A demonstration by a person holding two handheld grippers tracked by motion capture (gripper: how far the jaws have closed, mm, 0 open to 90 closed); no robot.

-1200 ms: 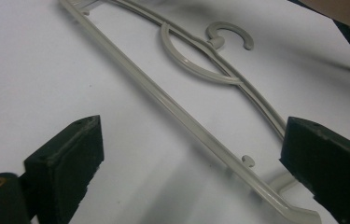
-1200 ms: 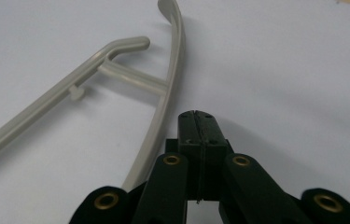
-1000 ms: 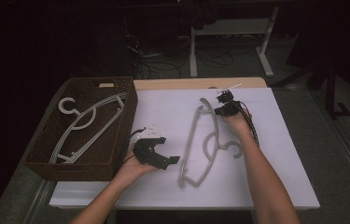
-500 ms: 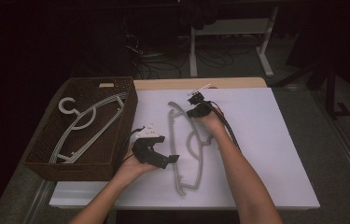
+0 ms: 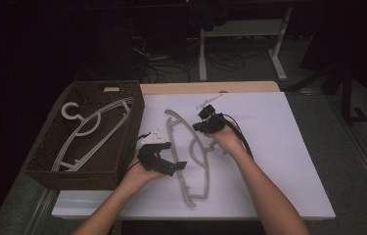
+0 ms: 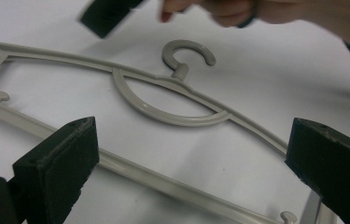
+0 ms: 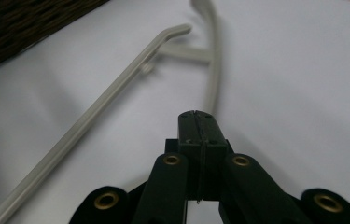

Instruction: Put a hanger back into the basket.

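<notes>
Hanger (image 5: 191, 156) lies flat mid-frame on the white table (image 5: 288, 161), and my right hand-held gripper (image 5: 204, 121), jaws pressed together, seems to pinch its upper arm, while my left hand-held gripper (image 5: 164, 164) gapes wide and empty just beside its lower bar. I judge it light, stiff, slick plastic, best taken on the straight bar. A wicker basket (image 5: 122, 161) holding another hanger (image 5: 90, 129) sits at left, well clear.

— How was the room lit?
— It was kept dark; only the white counter (image 5: 288, 147) was lit.
— And behind it?
— A white-legged desk frame (image 5: 240, 44) and tangled floor cables (image 5: 161, 58) were seen.
</notes>
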